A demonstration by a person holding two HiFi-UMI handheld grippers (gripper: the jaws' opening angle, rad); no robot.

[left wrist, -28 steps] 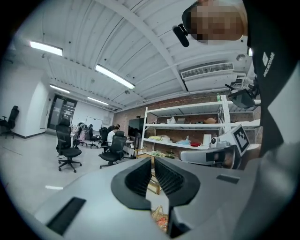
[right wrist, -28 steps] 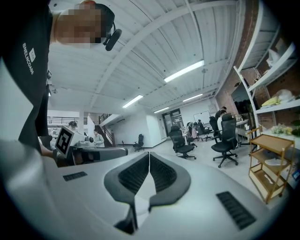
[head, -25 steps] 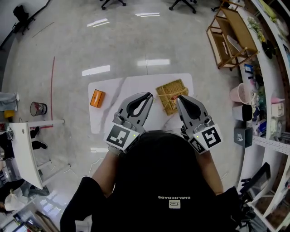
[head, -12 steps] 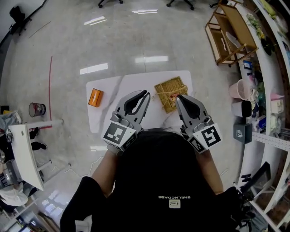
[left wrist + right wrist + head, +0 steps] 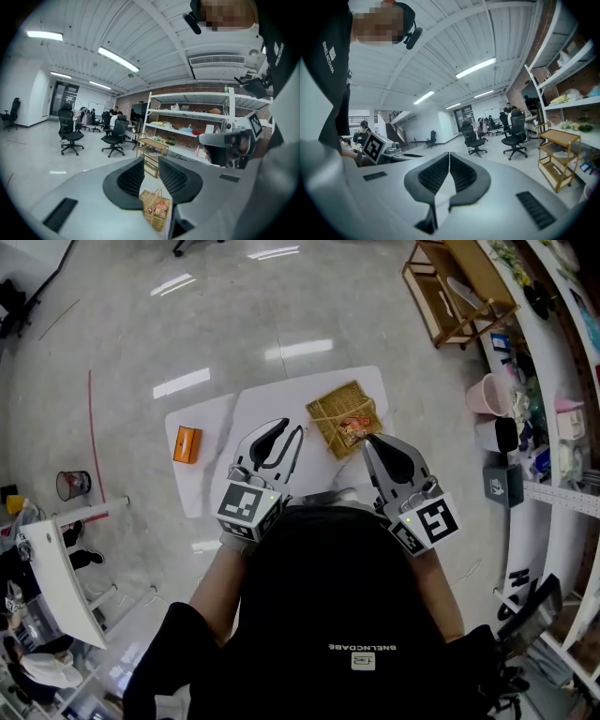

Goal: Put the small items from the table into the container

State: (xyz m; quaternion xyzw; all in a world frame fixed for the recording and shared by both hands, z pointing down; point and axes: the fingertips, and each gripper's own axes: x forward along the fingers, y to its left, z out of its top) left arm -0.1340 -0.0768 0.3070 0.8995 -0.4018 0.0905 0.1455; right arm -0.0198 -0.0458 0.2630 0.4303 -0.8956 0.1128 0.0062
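A woven basket point(image 5: 342, 418) with a handle stands on the white table point(image 5: 272, 404) and holds a few orange-red items. An orange box point(image 5: 187, 443) lies on the table's left part. My left gripper point(image 5: 293, 430) hovers over the table just left of the basket; its jaws are opening, with nothing between them. In the left gripper view the basket point(image 5: 157, 208) shows through the gap of that gripper point(image 5: 151, 161). My right gripper point(image 5: 367, 439) is at the basket's near right corner, shut and empty; in its own view the right gripper point(image 5: 449, 157) shows only a thin slit.
A wooden shelf cart point(image 5: 457, 287) stands on the floor beyond the table to the right. A pink bucket point(image 5: 486, 395) and long shelves line the right side. A small black bin point(image 5: 75, 485) and a white desk point(image 5: 52, 563) are at the left.
The left gripper's jaws have parted from shut and it has sunk toward the table. The right gripper has dropped a little. The basket's contents show more fully.
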